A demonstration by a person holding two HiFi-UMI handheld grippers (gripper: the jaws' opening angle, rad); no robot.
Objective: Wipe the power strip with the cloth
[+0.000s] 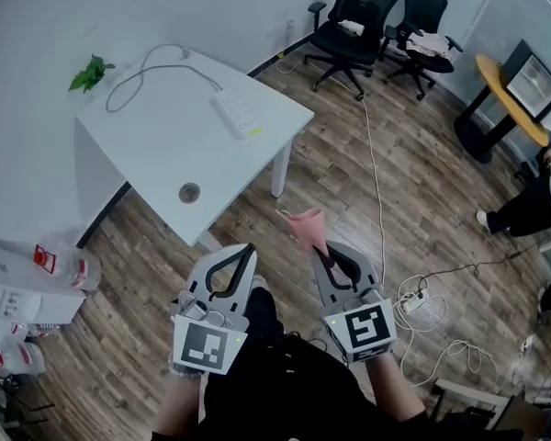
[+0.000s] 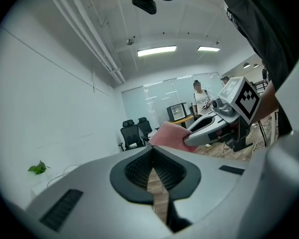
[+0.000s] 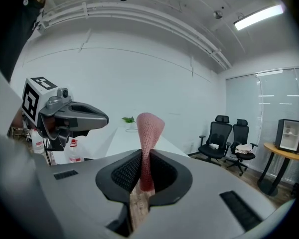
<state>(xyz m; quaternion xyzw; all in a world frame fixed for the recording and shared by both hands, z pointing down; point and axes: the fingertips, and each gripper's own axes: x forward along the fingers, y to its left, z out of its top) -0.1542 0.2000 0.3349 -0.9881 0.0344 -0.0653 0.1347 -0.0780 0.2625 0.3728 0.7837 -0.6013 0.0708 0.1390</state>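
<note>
Right claw [image 3: 145,157] pinches the pink cloth [image 3: 149,127], which stands upright. Left claw [image 2: 152,156] is pressed together on nothing. We see the power strip [image 1: 238,112] on the white tabletop [image 1: 156,159], well apart from both.

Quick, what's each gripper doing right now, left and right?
Left gripper: closed, nothing between its jaws.
Right gripper: closed on the pink cloth, which sticks up from its jaws.

One table [image 1: 156,150], one power strip [image 1: 237,113], one pink cloth [image 1: 307,227], one plant [image 1: 91,73], two black chairs [image 1: 354,28]
</note>
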